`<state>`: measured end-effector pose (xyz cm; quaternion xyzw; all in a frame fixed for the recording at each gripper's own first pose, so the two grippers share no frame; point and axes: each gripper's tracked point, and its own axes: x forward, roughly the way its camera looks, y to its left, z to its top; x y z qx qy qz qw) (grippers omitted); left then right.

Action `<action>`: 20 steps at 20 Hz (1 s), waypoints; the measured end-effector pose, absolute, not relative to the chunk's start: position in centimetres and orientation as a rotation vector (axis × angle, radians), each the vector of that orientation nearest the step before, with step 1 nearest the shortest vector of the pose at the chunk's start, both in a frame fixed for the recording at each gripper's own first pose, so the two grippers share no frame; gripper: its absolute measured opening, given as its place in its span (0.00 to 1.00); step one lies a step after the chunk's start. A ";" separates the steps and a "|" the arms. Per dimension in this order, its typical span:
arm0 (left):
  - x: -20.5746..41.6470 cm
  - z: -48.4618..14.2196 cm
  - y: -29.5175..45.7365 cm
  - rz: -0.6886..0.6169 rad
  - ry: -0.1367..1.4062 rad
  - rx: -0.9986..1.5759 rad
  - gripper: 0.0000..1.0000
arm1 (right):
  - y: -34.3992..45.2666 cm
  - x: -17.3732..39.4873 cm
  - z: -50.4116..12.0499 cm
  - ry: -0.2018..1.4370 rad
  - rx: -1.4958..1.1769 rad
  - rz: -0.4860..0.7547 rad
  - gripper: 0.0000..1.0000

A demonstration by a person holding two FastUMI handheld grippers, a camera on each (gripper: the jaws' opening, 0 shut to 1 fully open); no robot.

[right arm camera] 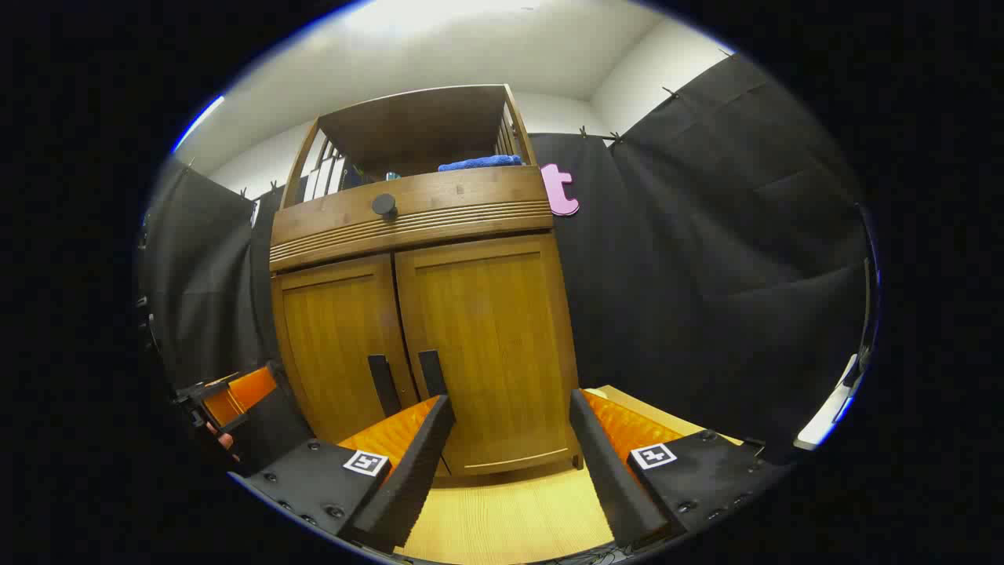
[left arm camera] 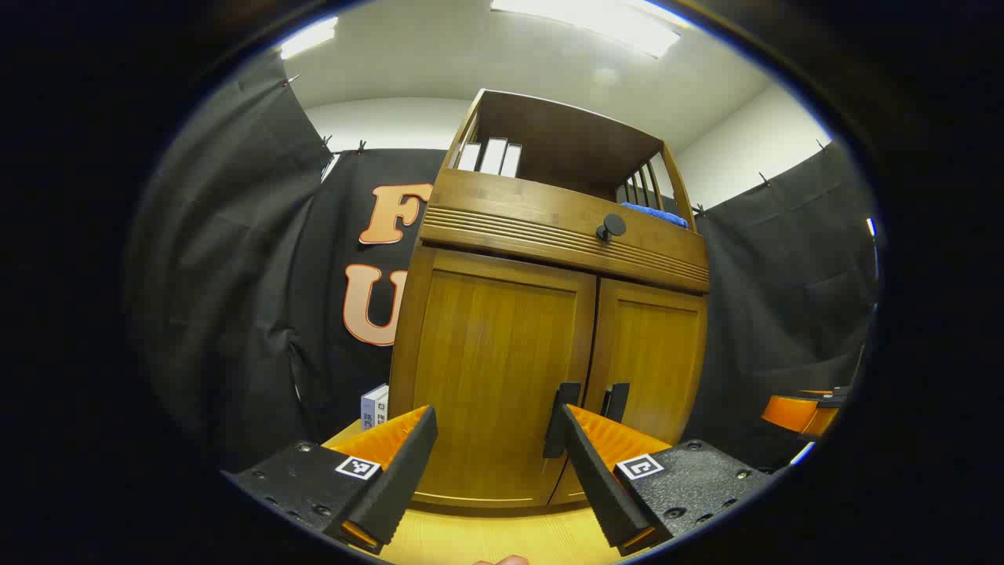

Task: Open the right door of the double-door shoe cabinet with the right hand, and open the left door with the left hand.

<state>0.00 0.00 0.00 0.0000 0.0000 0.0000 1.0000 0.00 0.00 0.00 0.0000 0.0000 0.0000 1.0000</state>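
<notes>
Both doors shut, both grippers spread, empty. Your right gripper (right arm camera: pixel 510 439) sits off the right handle (right arm camera: pixel 432 373) — you'd miss w/o recentering.

The left gripper (left arm camera: pixel 490 463) is open wide, low in front of the cabinet's (left arm camera: pixel 549 345) closed left door (left arm camera: pixel 494 377).

Wooden shoe cabinet (left arm camera: pixel 549 345) stands upright, both doors shut.

Bright, even light from glaring ceiling panels (left arm camera: pixel 580 20); sharp focus centrally, strong fisheye bending toward edges.
</notes>
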 end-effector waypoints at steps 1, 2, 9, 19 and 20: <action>0.0 0.0 0.0 0.000 0.000 0.001 0.94 | 0.0 0.1 0.1 -0.001 -0.002 0.000 0.90; 0.0 0.0 0.0 0.000 -0.001 0.002 0.94 | 0.0 0.2 0.2 -0.002 -0.005 0.001 0.90; 0.0 -0.1 0.5 0.008 0.000 0.002 0.94 | 0.1 0.7 0.0 0.001 -0.008 0.009 0.90; 0.3 -0.5 1.2 0.021 0.011 -0.012 0.94 | 0.3 1.0 -0.1 0.003 -0.013 0.010 0.90; 0.3 -0.6 1.3 0.022 0.013 -0.013 0.94 | 0.3 1.1 -0.1 0.005 -0.014 0.010 0.90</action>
